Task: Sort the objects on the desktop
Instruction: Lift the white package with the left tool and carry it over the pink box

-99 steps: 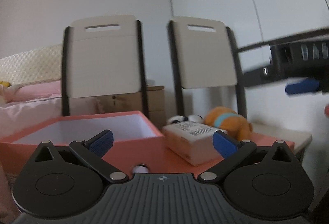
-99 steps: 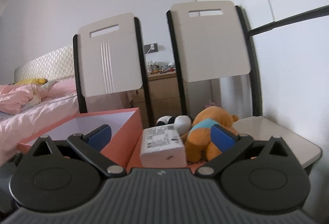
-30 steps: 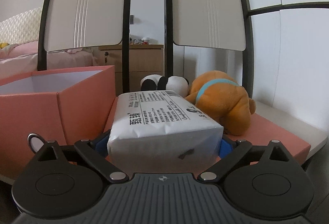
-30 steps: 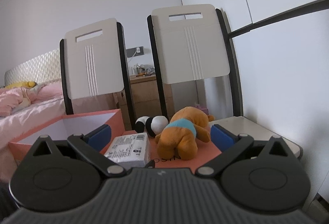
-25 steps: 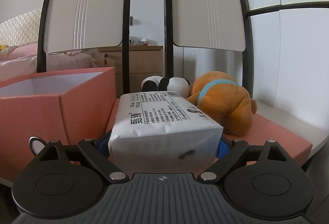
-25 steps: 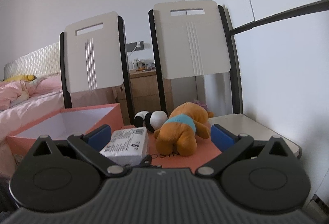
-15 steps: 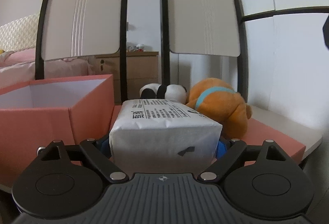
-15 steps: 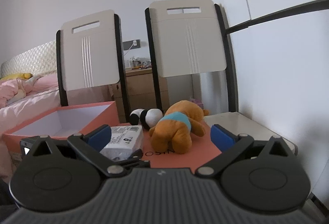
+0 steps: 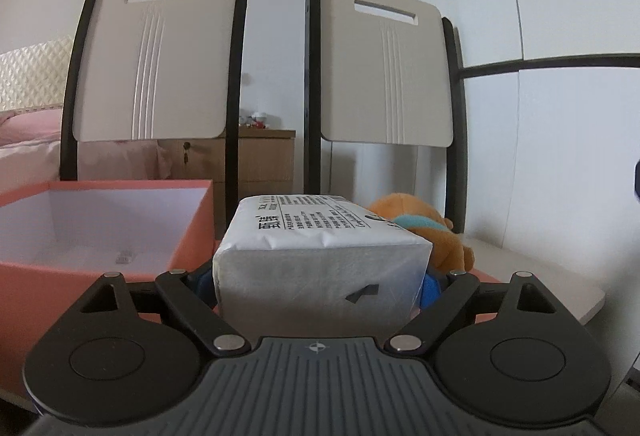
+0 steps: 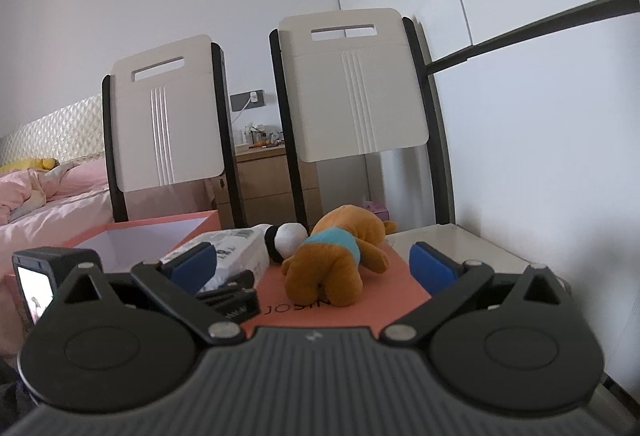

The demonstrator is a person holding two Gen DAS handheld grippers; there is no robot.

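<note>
My left gripper [image 9: 320,282] is shut on a white tissue pack [image 9: 320,256] with black print, held lifted next to the open coral box [image 9: 100,232]. The pack also shows in the right wrist view [image 10: 232,248], with the left gripper under it. My right gripper [image 10: 314,266] is open and empty, hovering in front of the orange plush bear [image 10: 332,260] with a blue band. The bear lies on the flat coral lid [image 10: 392,284]. A black-and-white plush [image 10: 286,238] lies behind the bear. The bear [image 9: 432,232] peeks out behind the pack in the left wrist view.
Two white chair backs [image 10: 352,87] [image 10: 168,115] stand behind the table. A wooden nightstand [image 10: 264,175] is between them. A pink bed [image 10: 44,195] is at the left. The white wall [image 10: 540,135] is close on the right. The beige table edge [image 10: 472,244] runs along the right.
My left gripper closed on the tissue pack and has lifted it up, toward the coral box. My right gripper drew nearer to the orange bear and stays open.
</note>
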